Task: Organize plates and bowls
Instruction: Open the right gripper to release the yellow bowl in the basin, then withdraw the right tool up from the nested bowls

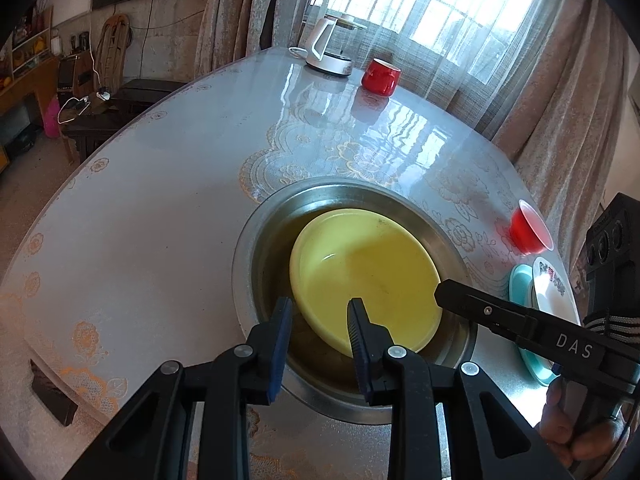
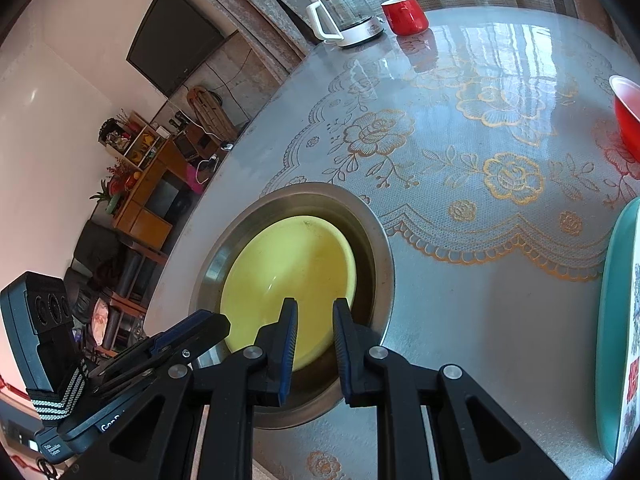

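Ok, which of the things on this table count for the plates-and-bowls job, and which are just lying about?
For the job:
yellow plate in the metal basin
red bowl
teal plate
patterned plate on the teal one

Lying about:
kettle
red mug
TV
shelf

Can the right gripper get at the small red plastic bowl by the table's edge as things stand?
Probably yes. The right gripper hangs over the yellow plate in the steel basin, and only bare tablecloth lies between it and the small red plastic bowl. The teal plate sits nearer, off to the side.
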Demonstrator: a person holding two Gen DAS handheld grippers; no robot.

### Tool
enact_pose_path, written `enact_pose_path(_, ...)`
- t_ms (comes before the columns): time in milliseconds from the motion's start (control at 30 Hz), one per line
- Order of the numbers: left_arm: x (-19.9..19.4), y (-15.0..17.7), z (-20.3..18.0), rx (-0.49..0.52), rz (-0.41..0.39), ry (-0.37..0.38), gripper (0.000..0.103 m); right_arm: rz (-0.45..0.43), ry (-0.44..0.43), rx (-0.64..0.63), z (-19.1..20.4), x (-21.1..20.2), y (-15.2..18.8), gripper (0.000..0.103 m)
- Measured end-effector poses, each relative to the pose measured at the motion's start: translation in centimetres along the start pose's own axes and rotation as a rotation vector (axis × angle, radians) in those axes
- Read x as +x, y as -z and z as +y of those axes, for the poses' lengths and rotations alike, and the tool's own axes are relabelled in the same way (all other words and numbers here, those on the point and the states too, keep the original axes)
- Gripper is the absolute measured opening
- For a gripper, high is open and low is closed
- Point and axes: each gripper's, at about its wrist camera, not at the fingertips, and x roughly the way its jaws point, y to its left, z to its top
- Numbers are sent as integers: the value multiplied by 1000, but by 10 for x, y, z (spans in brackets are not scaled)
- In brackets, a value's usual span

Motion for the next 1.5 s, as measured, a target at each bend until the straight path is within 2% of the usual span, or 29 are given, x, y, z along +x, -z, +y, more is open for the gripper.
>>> enact_pose_path(233, -13, -3, 5, 3, -57, -22, 33, -5, -10, -50, 13, 2, -3, 21)
enact_pose_path(567, -17, -9, 35, -81, -79, -58, 33, 80, -2, -134, 40, 31, 2, 23)
enact_pose_path(833, -16, -8, 43, -102, -78, -52, 34, 156, -86, -180, 53, 43, 11, 24)
enact_pose_path(1133, -21, -7, 46, -117, -87, -52, 36, 199, -162, -210, 60, 48, 16, 26)
enact_pose_path(1300, -23, -6, 44, -110, -91, -53, 37, 155, -172, -191, 57, 40, 13, 27)
enact_pose_path(1500, -28, -7, 30, -55, -115, -56, 38, 0, -171, -108, 30, 0, 6, 29)
